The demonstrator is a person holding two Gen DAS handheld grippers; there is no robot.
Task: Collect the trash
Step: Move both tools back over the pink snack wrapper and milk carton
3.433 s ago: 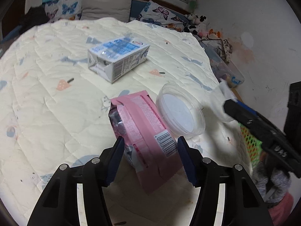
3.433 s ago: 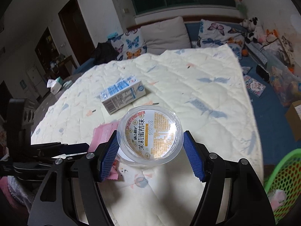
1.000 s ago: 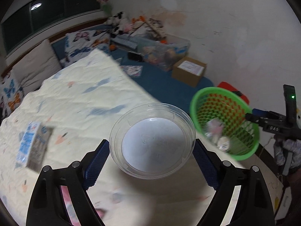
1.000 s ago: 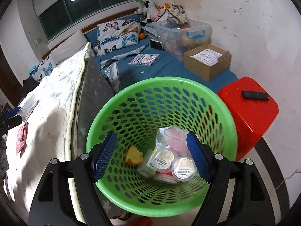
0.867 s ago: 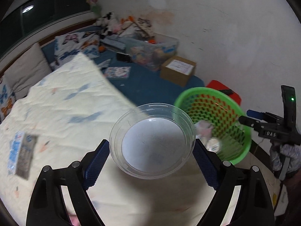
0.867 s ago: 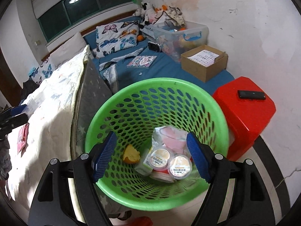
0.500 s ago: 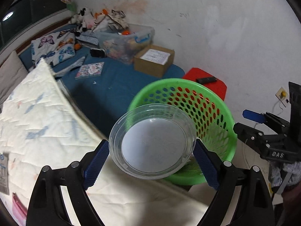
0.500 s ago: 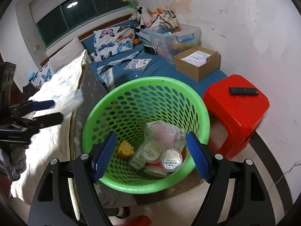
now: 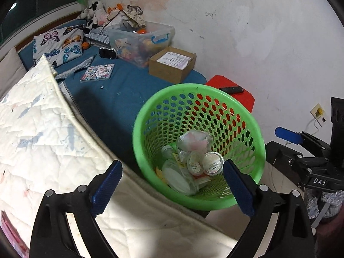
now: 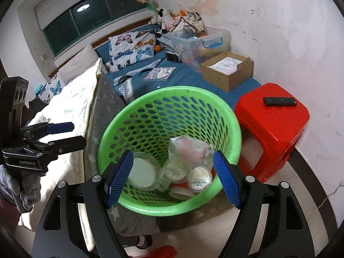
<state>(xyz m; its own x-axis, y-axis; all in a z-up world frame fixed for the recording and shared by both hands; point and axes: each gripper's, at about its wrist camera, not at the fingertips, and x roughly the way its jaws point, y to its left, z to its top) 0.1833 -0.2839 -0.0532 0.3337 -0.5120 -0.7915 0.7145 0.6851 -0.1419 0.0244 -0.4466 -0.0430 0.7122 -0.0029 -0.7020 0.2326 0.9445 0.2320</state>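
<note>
A green perforated basket (image 9: 150,116) (image 10: 234,126) stands on the floor beside the bed. Inside lie a clear plastic bowl (image 9: 178,177) (image 10: 142,172), small lidded cups (image 9: 211,165) (image 10: 198,179) and a clear bag with pink contents (image 9: 195,140) (image 10: 189,147). My left gripper (image 9: 172,185) is open and empty above the basket's near rim. My right gripper (image 10: 172,177) is open and empty over the basket. Each gripper also shows in the other wrist view, the left (image 10: 62,133) and the right (image 9: 301,142). A pink wrapper (image 9: 8,230) lies on the bed at the lower left edge.
A cream quilted bed (image 9: 38,137) is on the left. A red stool (image 10: 277,124) with a black remote (image 10: 279,101) stands right of the basket. A cardboard box (image 9: 172,64), a clear toy bin (image 9: 142,40), pillows and a book lie on the blue mat behind.
The clear bowl left my left gripper and now lies in the basket. The left gripper swung from the bed over to the basket. The right gripper stayed open over the basket.
</note>
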